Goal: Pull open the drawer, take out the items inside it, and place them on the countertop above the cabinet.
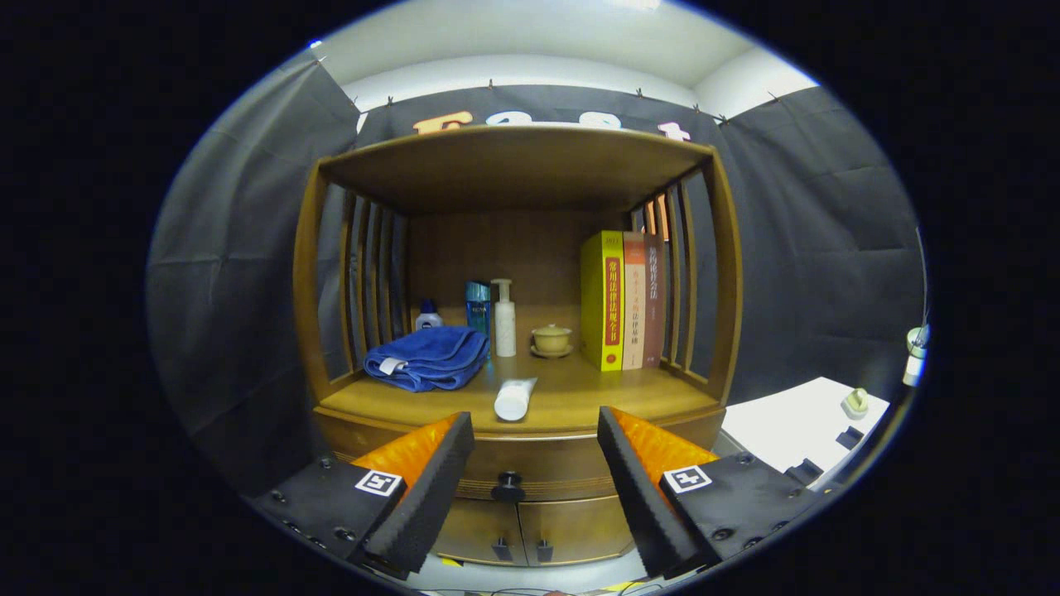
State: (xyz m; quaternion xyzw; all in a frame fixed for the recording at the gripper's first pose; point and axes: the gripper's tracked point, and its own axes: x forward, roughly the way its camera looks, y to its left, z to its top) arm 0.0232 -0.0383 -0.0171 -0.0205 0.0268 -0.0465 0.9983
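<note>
1. The cabinet stands ahead, its countertop crowded with a blue towel, books, bottles and a white tube.
2. The drawer sits closed under that top.
3. The gripper is spread wide, holding nothing.
4. The drawer knob lies between the fingers; closing off-centre could slip off it.

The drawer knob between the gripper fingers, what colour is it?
Black. The drawer knob shows best in the gripper view, between the open gripper fingers, on the brown wooden drawer.
</note>
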